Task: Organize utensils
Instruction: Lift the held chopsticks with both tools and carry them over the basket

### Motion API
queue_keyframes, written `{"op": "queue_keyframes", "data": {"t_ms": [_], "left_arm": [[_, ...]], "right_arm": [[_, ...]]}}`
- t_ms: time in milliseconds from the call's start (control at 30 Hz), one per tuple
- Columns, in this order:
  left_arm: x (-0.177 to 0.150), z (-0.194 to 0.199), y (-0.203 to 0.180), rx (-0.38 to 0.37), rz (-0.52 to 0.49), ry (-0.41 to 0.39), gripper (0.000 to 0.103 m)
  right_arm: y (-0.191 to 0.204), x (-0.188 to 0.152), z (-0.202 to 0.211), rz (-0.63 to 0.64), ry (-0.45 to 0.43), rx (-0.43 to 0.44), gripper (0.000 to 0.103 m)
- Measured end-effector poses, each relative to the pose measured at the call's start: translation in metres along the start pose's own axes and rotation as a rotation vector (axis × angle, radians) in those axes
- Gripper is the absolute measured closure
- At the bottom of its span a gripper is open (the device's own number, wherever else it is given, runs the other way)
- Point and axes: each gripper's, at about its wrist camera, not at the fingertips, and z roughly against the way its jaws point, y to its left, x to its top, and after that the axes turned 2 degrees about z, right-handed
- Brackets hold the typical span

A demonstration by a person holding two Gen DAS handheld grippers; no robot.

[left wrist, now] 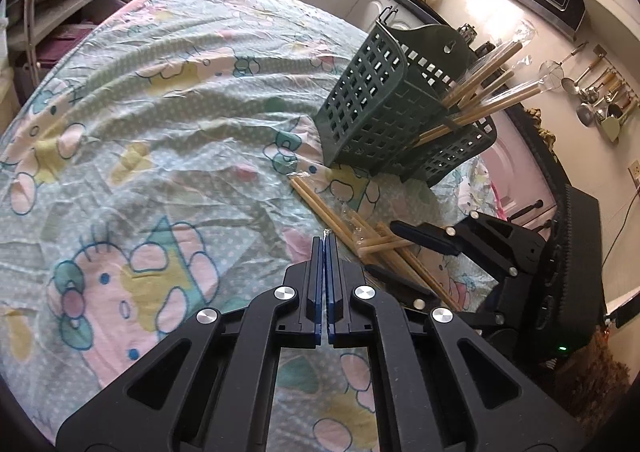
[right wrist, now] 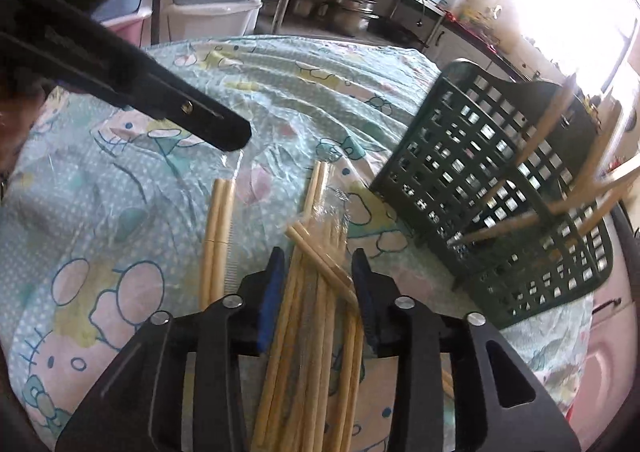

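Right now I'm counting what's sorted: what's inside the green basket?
The green basket holds several wooden chopsticks, some plastic-wrapped, leaning out. Their lower ends and the basket's bottom are hidden.

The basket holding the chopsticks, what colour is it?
Dark green basket, an open square grid; clearest in the left wrist view.

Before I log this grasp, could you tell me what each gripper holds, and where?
Left gripper seems to pinch a clear wrapper by its tip; right gripper is open astride loose chopsticks, holding nothing.
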Motion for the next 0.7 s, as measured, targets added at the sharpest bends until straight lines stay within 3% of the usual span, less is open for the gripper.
{"op": "queue_keyframes", "data": {"t_ms": [233,267,300,700], "left_arm": [[0.0,0.012,0.008,0.004,0.013,-0.022,0.103],[0.001,0.014,0.009,0.0,0.015,-0.026,0.103],[0.002,0.014,0.008,-0.002,0.015,-0.03,0.103],[0.023,0.03,-0.023,-0.059,-0.028,-0.094,0.103]], "right_arm": [[0.01,0.016,-0.015,0.053,0.008,-0.029,0.072],[0.009,0.018,-0.016,0.052,0.002,-0.033,0.085],[0.008,0.021,-0.016,0.047,-0.003,-0.031,0.091],[-0.05,0.026,0.031,-0.183,-0.145,0.013,0.093]]}}
